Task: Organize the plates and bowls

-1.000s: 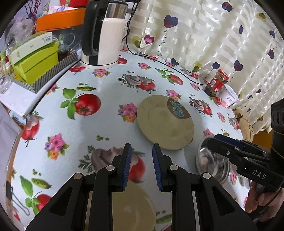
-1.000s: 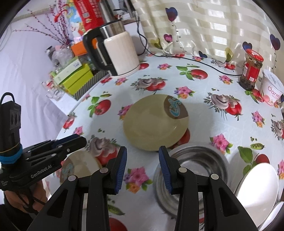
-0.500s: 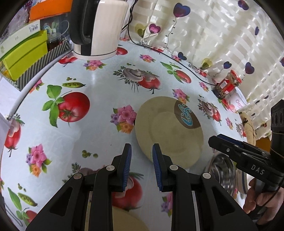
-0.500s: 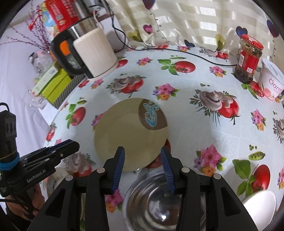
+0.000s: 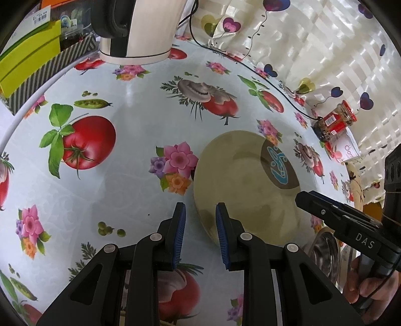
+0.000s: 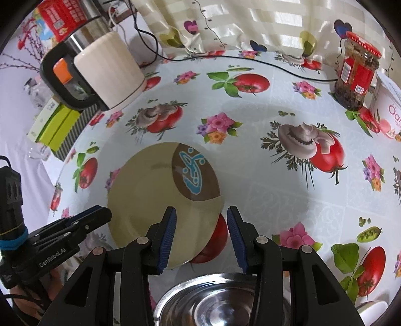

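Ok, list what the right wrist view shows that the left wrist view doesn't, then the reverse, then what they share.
Only the right wrist view: the kettle's black handle, the red box behind it, and the inside of the steel bowl.

Only the left wrist view: the right gripper from the side, with fingers wrapped round its handle.

Both: the beige plate, the kettle, the red-lidded jar, the green boxes and the left gripper, jaws open and empty.
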A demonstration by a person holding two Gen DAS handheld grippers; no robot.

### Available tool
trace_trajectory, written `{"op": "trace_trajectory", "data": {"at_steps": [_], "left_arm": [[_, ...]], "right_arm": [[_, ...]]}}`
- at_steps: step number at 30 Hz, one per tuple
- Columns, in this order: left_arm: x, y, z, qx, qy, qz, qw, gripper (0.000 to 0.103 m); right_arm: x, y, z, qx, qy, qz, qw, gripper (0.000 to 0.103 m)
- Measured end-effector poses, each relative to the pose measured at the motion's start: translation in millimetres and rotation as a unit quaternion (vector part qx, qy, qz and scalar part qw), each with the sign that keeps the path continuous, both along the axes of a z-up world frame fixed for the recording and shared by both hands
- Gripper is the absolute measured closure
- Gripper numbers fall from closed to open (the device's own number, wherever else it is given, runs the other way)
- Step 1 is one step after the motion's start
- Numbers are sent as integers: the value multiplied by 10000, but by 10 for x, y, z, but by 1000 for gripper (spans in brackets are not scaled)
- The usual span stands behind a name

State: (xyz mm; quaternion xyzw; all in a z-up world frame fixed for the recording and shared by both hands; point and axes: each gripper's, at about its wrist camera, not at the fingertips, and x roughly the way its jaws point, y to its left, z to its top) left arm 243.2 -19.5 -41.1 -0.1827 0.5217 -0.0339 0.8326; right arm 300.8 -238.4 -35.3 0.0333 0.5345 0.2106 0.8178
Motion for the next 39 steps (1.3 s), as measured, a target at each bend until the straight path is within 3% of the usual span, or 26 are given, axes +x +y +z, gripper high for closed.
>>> {"op": "trace_trajectory", "data": {"at_steps": [9,13,17,39], "left_arm": [[44,-43,-55,-94,45,-35,9999,78],[53,-71,-63,-90,38,-80,9999,78],[54,-75,-61,-74,36,-77,9999,78],[-58,32,37,-26,-232,-8,9997,78]], "right_arm": [[71,40,-120,-51,174,14,9998,62],[70,67,-151,-29,215,56,9997,72],[71,78,-150,-45,194,39,9998,75],[6,159,-112,-34,106,108,9999,75]]}}
